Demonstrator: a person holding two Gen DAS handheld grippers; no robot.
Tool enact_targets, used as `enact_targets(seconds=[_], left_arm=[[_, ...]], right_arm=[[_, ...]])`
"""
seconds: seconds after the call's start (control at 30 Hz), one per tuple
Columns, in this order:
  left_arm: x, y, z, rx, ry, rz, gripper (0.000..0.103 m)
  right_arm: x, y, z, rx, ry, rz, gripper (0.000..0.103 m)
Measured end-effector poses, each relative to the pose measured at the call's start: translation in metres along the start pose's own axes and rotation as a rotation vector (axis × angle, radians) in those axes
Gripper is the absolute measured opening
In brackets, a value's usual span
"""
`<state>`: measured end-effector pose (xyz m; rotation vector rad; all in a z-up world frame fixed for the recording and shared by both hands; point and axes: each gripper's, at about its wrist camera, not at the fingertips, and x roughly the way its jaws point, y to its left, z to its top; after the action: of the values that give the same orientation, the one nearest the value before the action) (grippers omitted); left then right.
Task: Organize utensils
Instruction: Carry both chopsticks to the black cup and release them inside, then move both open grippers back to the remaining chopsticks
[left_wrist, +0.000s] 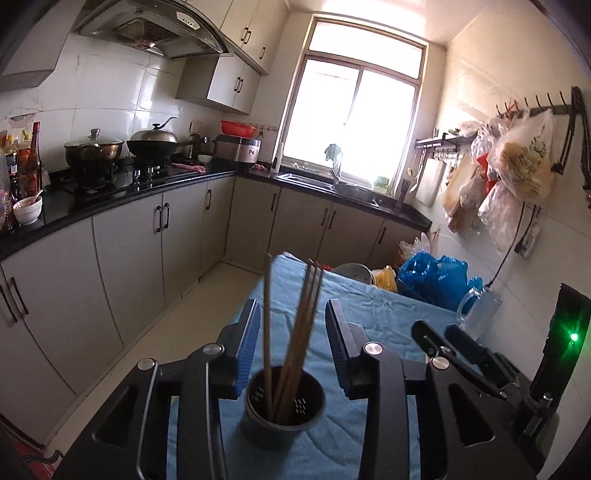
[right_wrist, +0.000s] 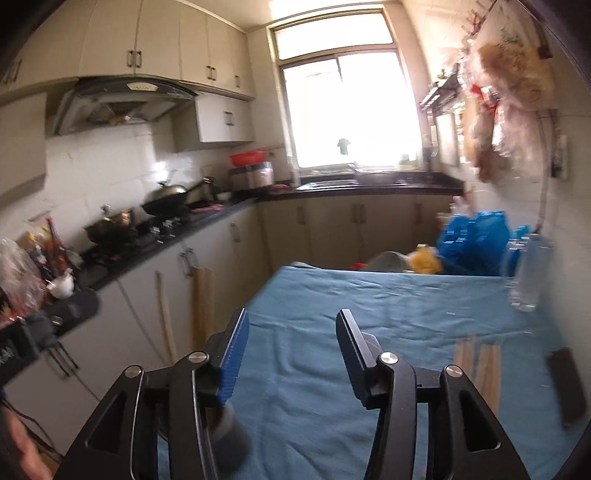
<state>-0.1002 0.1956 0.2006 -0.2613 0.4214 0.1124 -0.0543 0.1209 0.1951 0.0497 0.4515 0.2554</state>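
Note:
A grey holder cup (left_wrist: 284, 406) stands on the blue cloth (left_wrist: 388, 310) with several brown chopsticks (left_wrist: 306, 325) upright in it. My left gripper (left_wrist: 292, 306) is open. Its blue pads flank the cup and the sticks without pressing on them. My right gripper (right_wrist: 291, 314) is open over the blue cloth (right_wrist: 369, 295) with nothing between its fingers. The same cup (right_wrist: 231, 435) shows blurred beneath its left finger. More pale chopsticks (right_wrist: 476, 362) lie flat on the cloth to the right. In the left wrist view the right gripper (left_wrist: 443, 339) sits just right of the cup.
A glass mug (left_wrist: 480, 306) and a blue plastic bag (left_wrist: 432, 277) sit at the table's far right. A dark flat object (right_wrist: 567, 387) lies near the right edge. Kitchen cabinets and a black counter (left_wrist: 110, 199) run along the left. Bags hang on the right wall.

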Motion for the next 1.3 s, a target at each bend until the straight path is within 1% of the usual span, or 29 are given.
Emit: enact_targets(seconds=[0.13, 0.23, 0.37, 0.57, 0.7, 0.73, 0.8, 0.9, 1.03, 1.07, 1.17, 1.23, 1.27, 1.3], left_arm=[[-0.005, -0.02, -0.015, 0.021, 0.028, -0.013, 0.036], [-0.004, -0.036, -0.024, 0.037, 0.052, -0.026, 0.039], [-0.002, -0.057, -0.037, 0.067, 0.088, -0.044, 0.039], [0.001, -0.086, -0.053, 0.125, 0.128, -0.067, 0.04], [0.006, -0.098, -0.061, 0.147, 0.149, -0.071, 0.041], [0.009, -0.102, -0.064, 0.153, 0.16, -0.073, 0.043], [0.016, -0.107, -0.068, 0.163, 0.183, -0.075, 0.047], [0.03, -0.116, -0.075, 0.185, 0.227, -0.073, 0.048], [0.066, -0.133, -0.092, 0.196, 0.344, -0.102, 0.048], [0.073, -0.136, -0.095, 0.196, 0.364, -0.11, 0.048], [0.105, -0.156, -0.11, 0.186, 0.458, -0.149, 0.048], [0.124, -0.167, -0.117, 0.169, 0.495, -0.172, 0.047], [0.131, -0.172, -0.12, 0.164, 0.501, -0.174, 0.044], [0.142, -0.179, -0.123, 0.156, 0.508, -0.178, 0.042]], right_arm=[[-0.018, -0.022, -0.009, -0.015, 0.023, -0.092, 0.056], [-0.029, -0.04, -0.017, -0.019, 0.04, -0.144, 0.056], [-0.039, -0.065, -0.026, -0.018, 0.069, -0.217, 0.056], [-0.043, -0.102, -0.04, 0.019, 0.125, -0.294, 0.056], [-0.047, -0.12, -0.047, 0.033, 0.146, -0.321, 0.056], [-0.048, -0.125, -0.049, 0.033, 0.153, -0.329, 0.056], [-0.049, -0.133, -0.052, 0.038, 0.163, -0.335, 0.057], [-0.048, -0.15, -0.058, 0.056, 0.196, -0.327, 0.059], [-0.041, -0.192, -0.068, 0.122, 0.262, -0.32, 0.059], [-0.04, -0.204, -0.072, 0.148, 0.276, -0.31, 0.059], [-0.033, -0.245, -0.085, 0.242, 0.322, -0.276, 0.059], [-0.029, -0.26, -0.091, 0.284, 0.343, -0.241, 0.059], [-0.025, -0.269, -0.095, 0.303, 0.356, -0.221, 0.056], [-0.022, -0.274, -0.097, 0.313, 0.366, -0.201, 0.05]])
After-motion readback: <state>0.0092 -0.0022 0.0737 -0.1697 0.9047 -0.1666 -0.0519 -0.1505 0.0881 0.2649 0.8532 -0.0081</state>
